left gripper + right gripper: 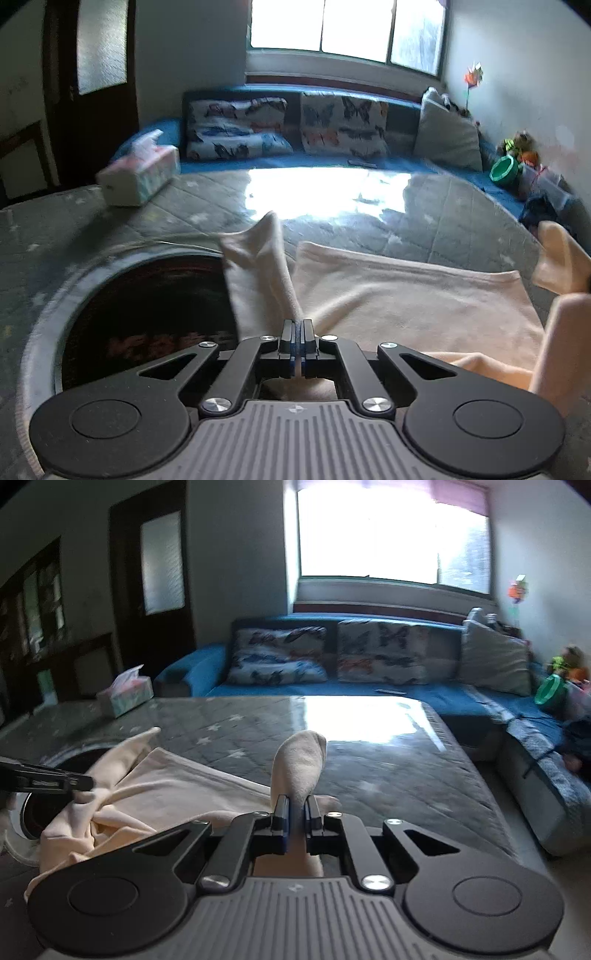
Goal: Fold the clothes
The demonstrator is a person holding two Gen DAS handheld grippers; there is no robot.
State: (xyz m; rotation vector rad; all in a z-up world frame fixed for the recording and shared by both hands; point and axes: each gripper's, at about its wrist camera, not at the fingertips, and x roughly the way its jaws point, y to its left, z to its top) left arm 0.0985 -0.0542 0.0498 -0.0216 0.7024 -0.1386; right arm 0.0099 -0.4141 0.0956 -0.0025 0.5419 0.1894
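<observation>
A cream-coloured garment [406, 295] lies spread on the grey star-patterned table cover [184, 221]. My left gripper [297, 334] is shut on a fold of it, and a strip of the cloth stands up past the fingers. In the right wrist view my right gripper [295, 812] is shut on another corner of the cream garment [177, 786], which pokes up above the jaws. The left gripper [79, 782] enters that view from the left edge, clamped on bunched cloth. The right-held corner shows at the right edge of the left wrist view.
A round dark opening [147, 314] with a grey rim lies in the table at the left, partly under the garment. A tissue box [140, 177] stands at the far left of the table. Behind is a blue sofa [369, 694] with butterfly cushions, toys at right.
</observation>
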